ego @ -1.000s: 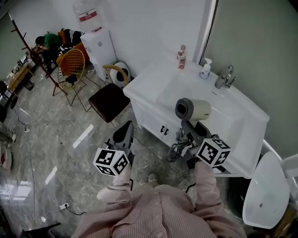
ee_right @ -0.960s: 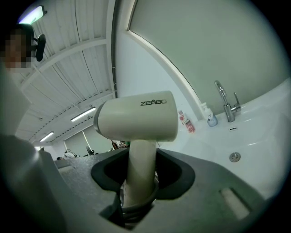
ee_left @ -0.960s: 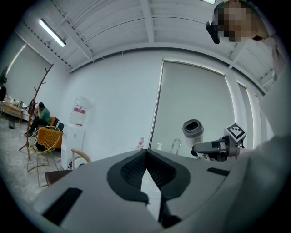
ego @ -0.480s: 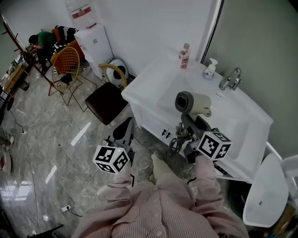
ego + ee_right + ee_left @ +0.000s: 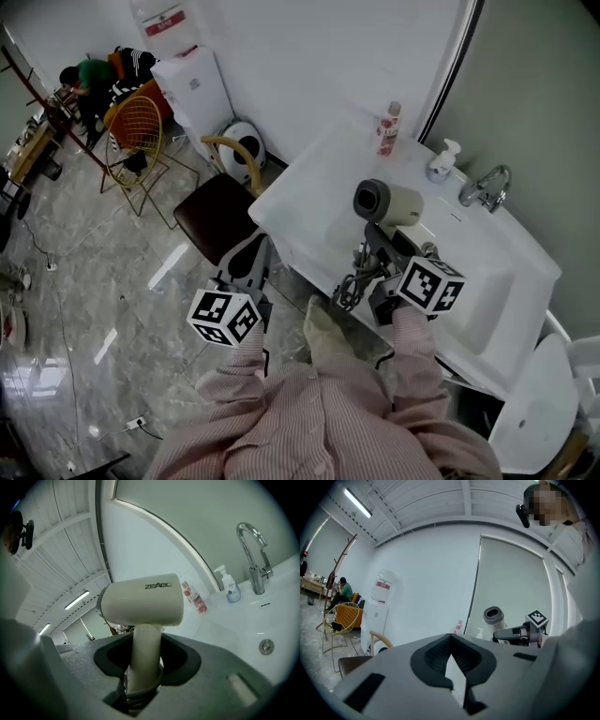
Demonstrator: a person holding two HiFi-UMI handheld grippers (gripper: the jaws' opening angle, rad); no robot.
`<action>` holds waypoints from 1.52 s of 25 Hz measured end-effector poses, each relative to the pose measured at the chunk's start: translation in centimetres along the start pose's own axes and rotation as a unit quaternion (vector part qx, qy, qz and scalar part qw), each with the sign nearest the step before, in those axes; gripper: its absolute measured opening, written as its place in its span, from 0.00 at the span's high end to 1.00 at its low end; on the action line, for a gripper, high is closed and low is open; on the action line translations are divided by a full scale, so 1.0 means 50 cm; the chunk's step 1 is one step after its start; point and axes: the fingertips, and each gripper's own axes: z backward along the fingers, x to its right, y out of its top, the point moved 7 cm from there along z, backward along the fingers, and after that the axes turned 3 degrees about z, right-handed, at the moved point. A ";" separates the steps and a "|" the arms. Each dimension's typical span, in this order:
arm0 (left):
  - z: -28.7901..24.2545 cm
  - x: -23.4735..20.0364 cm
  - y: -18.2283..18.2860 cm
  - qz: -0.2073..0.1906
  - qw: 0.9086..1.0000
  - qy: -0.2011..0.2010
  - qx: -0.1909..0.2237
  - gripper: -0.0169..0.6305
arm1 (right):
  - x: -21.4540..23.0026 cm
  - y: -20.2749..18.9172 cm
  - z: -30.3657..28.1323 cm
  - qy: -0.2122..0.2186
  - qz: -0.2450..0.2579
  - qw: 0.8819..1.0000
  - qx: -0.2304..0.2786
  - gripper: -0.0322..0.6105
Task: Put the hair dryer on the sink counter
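Hair dryer (image 5: 387, 202): held upright with its barrel level, now over the sink counter (image 5: 300, 173), by the look of it near the basin. A second ago it hung over the counter's front edge.
Right gripper (image 5: 378, 244): jaws still clamped on the dryer's handle, with the cord (image 5: 349, 289) bunched below.
Left gripper (image 5: 249, 261): jaws together on nothing, low and out in front of the counter, as before.
Counter top: bare under the dryer. The pink bottle (image 5: 387, 128) and soap dispenser (image 5: 440, 161) stand at its back edge, well apart.
Meaning: the carry looks nearly finished; lowering and letting go remain.
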 end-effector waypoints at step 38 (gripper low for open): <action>-0.501 -0.203 -0.056 0.065 0.985 -0.053 -0.150 0.98 | 0.273 0.024 -0.479 -0.134 -0.084 0.974 -0.164 0.71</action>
